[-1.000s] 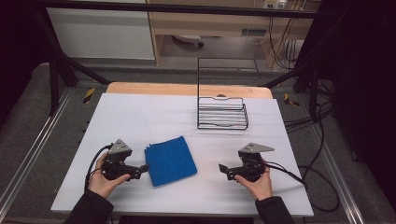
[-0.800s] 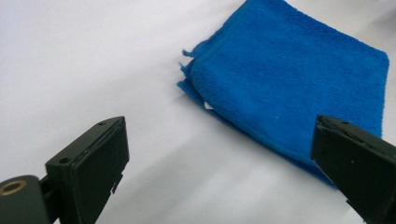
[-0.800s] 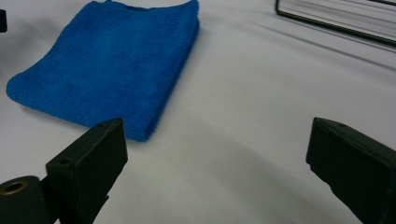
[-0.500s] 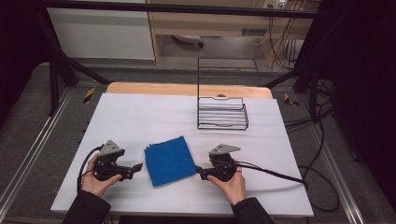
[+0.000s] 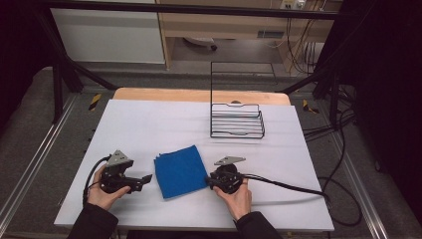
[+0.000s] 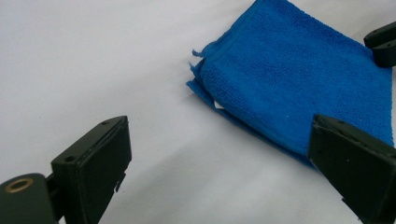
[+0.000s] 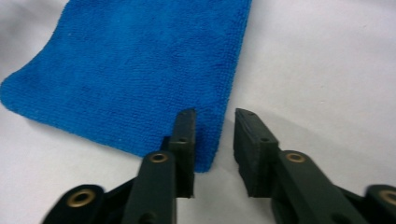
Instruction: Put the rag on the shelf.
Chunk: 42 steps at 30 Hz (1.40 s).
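Observation:
A folded blue towel lies flat on the white table near its front edge. My left gripper rests just left of it, open wide, with the towel ahead and to the right of its jaws. My right gripper sits at the towel's right edge. Its jaws have just been closing and stand a narrow gap apart. The towel's near corner lies flat at that gap, partly under the left jaw, and the pads do not press on it. The right gripper's jaw tips show at the towel's far side.
A black wire rack with a tall back frame stands at the back of the table, right of centre. A cable trails from my right gripper across the table's right part and off its edge.
My right gripper has moved left to the towel's right edge and its jaws have narrowed. The left hand has barely shifted. The towel lies as before.

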Available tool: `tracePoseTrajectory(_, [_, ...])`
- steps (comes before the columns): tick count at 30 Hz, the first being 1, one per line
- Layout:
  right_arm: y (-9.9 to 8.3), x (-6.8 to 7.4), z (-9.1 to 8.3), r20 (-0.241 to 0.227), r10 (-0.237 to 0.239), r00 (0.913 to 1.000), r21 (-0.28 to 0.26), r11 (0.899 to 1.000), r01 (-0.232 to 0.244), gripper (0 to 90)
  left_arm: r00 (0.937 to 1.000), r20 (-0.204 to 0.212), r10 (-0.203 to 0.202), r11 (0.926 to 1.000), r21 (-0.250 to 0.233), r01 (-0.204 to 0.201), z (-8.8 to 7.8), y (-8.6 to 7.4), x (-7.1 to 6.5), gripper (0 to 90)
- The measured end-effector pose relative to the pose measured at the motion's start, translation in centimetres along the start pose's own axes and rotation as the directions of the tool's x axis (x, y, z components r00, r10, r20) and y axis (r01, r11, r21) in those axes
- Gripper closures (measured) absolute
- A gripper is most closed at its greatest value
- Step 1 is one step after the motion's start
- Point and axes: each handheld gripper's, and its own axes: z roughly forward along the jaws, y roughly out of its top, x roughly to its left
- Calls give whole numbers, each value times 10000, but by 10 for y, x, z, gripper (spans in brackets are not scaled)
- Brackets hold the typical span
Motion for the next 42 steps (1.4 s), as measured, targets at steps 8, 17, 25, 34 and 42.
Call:
tracePoseTrajectory(8, [-2,3,2,-281,476,9985,91,9988,-473,828,10000,41,-38,10000,6,38,1,0,-1,72])
tracePoseTrajectory(17, [6,-6,-15,-523,517,9973,73,9987,-514,884,9997,224,-77,10000,-12,77,0,1,-2,83])
tracePoseTrajectory(25, [-1,-37,-46,-352,351,9988,800,9963,-322,882,9992,365,191,9998,-75,-188,4,13,-12,127])
tracePoseTrajectory(34, [-9,-49,-53,97,4,10000,628,9980,-10,878,9945,934,475,9986,199,-496,38,56,-39,313])
tracePoseTrajectory(42, [-8,-51,-54,309,-195,9993,485,9987,180,877,9890,1463,201,9867,1564,-432,86,65,-43,537])
